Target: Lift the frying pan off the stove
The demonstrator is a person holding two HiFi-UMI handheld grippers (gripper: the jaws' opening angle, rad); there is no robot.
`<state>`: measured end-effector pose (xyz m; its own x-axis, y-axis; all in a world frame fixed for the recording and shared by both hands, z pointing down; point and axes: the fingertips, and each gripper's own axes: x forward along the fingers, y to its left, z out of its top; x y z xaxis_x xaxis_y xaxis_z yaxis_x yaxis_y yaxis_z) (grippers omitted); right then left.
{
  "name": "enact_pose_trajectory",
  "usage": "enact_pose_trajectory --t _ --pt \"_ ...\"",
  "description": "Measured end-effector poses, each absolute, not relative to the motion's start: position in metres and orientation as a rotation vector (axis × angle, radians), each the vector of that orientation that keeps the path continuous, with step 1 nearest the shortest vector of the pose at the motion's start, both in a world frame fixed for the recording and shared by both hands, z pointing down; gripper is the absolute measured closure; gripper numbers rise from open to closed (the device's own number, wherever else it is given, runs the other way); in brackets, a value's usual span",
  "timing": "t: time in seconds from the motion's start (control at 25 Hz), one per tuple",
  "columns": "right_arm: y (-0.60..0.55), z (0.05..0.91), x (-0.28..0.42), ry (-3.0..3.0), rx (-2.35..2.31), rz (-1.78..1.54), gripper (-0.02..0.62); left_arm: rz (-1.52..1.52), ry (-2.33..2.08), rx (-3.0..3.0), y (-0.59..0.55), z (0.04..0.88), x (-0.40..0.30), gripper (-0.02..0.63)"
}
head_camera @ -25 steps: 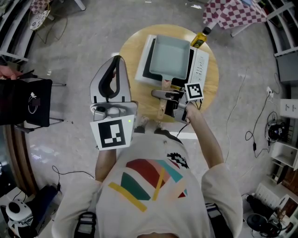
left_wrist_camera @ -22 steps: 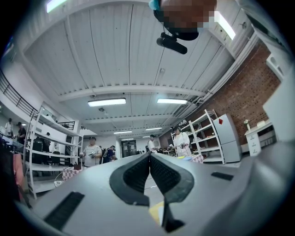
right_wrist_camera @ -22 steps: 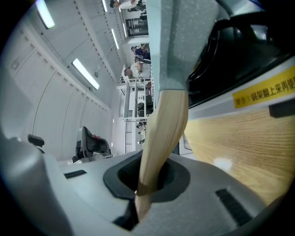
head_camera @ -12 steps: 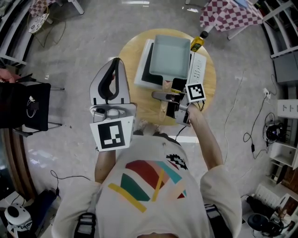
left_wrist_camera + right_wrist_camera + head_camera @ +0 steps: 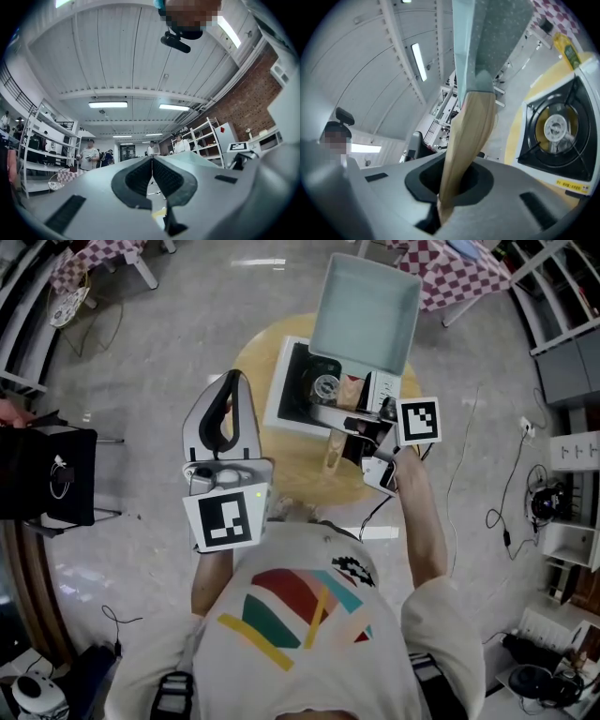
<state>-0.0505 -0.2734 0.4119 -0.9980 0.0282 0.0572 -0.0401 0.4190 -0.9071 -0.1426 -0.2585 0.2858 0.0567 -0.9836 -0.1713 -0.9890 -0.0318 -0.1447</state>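
Already up and clear of the stove (image 5: 298, 404): frying pan (image 5: 364, 313) in the air above the far side of the round desk (image 5: 281, 463), burner (image 5: 325, 387) bare beneath it. Gripped by the right hand-held gripper (image 5: 339, 420), clenched across the wooden handle (image 5: 469, 126) partway along, one pad tight against each side and the free end poking out behind. Left hand-held gripper (image 5: 234, 376) closed on nothing, pads together, off to the side of the desk and well apart from the pan.

Probably metal in the body, square and deep-walled, so stiff and fairly heavy out at the far end. Likely to droop at the nose and to twist in the grip when carried by the handle alone. Smooth, rounded wood under the pads, so liable to slip or roll; worth a firm squeeze and slow, even moves. Best taken on the handle, and closer to the pan's wall if a fresh hold were wanted, for less leverage against the pads. Nothing visible inside, so nothing to spill.

Long axis from handle end to far wall, running away from the person, toward the top of the head view. Handle end nearest the person, open side up, far wall out beyond the stove. Yellow bottle (image 5: 566, 49) at the desk's far edge, clear of the pan.
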Motion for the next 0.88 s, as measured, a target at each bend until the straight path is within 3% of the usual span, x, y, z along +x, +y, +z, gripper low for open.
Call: enact_pose_trajectory --t 0.4,0.88 --pt "-0.257 0.311 -0.051 -2.861 0.041 1.231 0.586 0.207 1.972 -2.1 -0.262 0.257 -0.141 0.6" --pt "-0.198 0.264 -0.034 -3.002 -0.02 0.814 0.586 0.255 1.915 -2.103 -0.252 0.227 -0.111 0.6"
